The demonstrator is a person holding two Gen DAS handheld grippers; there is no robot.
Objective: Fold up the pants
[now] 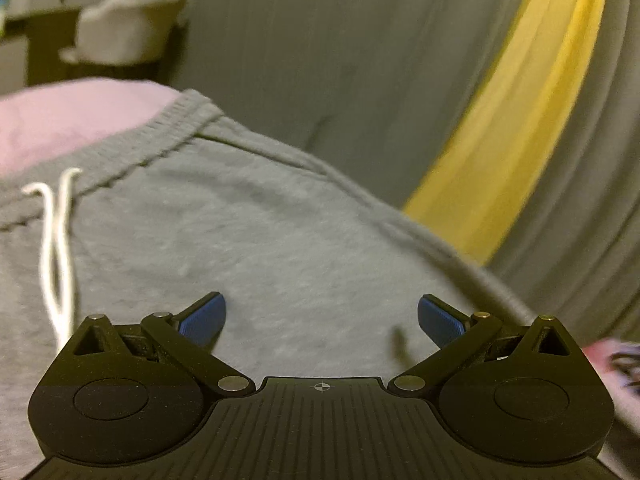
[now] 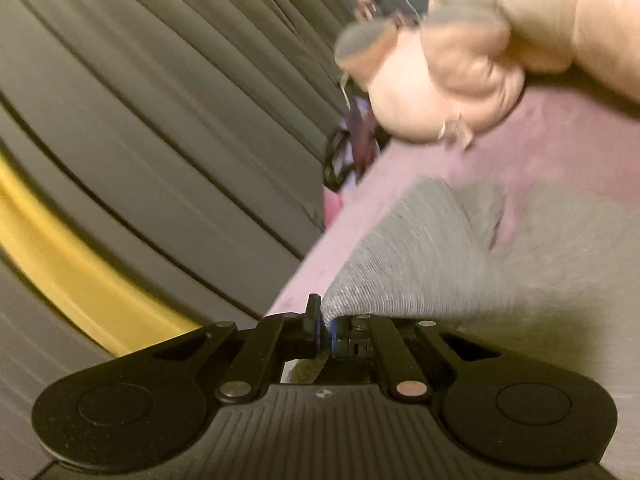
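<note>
Grey sweatpants (image 1: 280, 240) lie spread on a pink bed cover (image 1: 60, 120), with the ribbed waistband (image 1: 160, 136) and a white drawstring (image 1: 56, 248) at the left of the left wrist view. My left gripper (image 1: 320, 316) hovers just over the fabric, blue pads wide apart, nothing between them. In the right wrist view my right gripper (image 2: 326, 330) is shut on a ribbed grey cuff (image 2: 400, 264) of the pants, which rises off the pink cover (image 2: 560, 152).
Grey curtains (image 1: 320, 40) with a yellow stripe (image 1: 520, 120) hang past the bed's edge. A white chair (image 1: 124, 28) stands at the far left. A pale plush toy (image 2: 460, 60) lies on the cover at the right wrist view's top right, a dark bag (image 2: 348, 152) beside the bed.
</note>
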